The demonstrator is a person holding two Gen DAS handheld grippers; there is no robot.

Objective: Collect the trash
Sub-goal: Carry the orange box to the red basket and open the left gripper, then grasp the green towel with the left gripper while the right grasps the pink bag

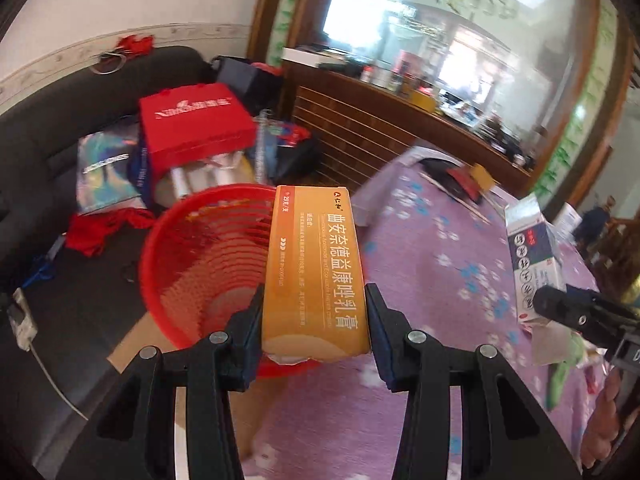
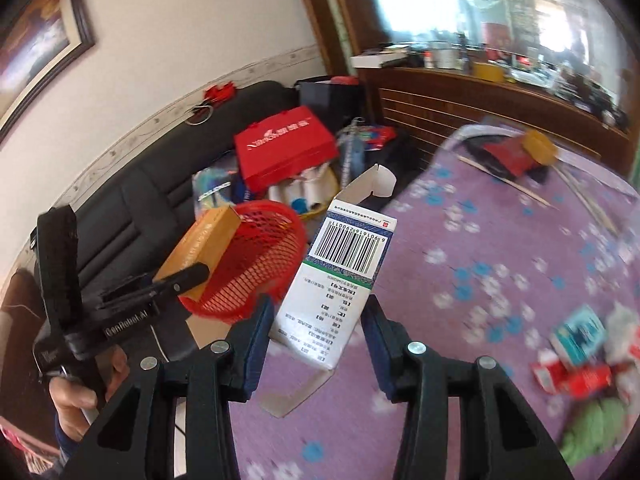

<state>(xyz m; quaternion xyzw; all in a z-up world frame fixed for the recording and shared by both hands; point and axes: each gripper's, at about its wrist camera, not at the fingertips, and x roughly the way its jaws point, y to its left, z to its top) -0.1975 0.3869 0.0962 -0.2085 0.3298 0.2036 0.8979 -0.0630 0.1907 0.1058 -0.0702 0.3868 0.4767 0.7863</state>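
Note:
An orange medicine box (image 1: 314, 264) stands on end between the pads of my left gripper (image 1: 314, 300), which is shut on its lower part. Just beyond and to the left is the red mesh basket (image 1: 200, 256), and the box's far end reaches over its rim. In the right wrist view my right gripper (image 2: 318, 312) is shut on a white barcode box (image 2: 340, 272) with open flaps, held tilted above the table. That view also shows the left gripper (image 2: 188, 276) holding the orange box (image 2: 204, 236) at the basket (image 2: 256, 264). The white box (image 1: 532, 256) also shows at the right edge of the left wrist view.
The purple flowered tablecloth (image 2: 480, 260) carries red packets (image 2: 576, 376), a teal box (image 2: 580, 332), a green cloth (image 2: 596, 424) and thin sticks (image 2: 504, 182). The basket rests on cardboard on a black sofa (image 1: 60, 152), with a red bag (image 1: 196, 124) behind it. A wooden cabinet (image 1: 360, 132) lies beyond.

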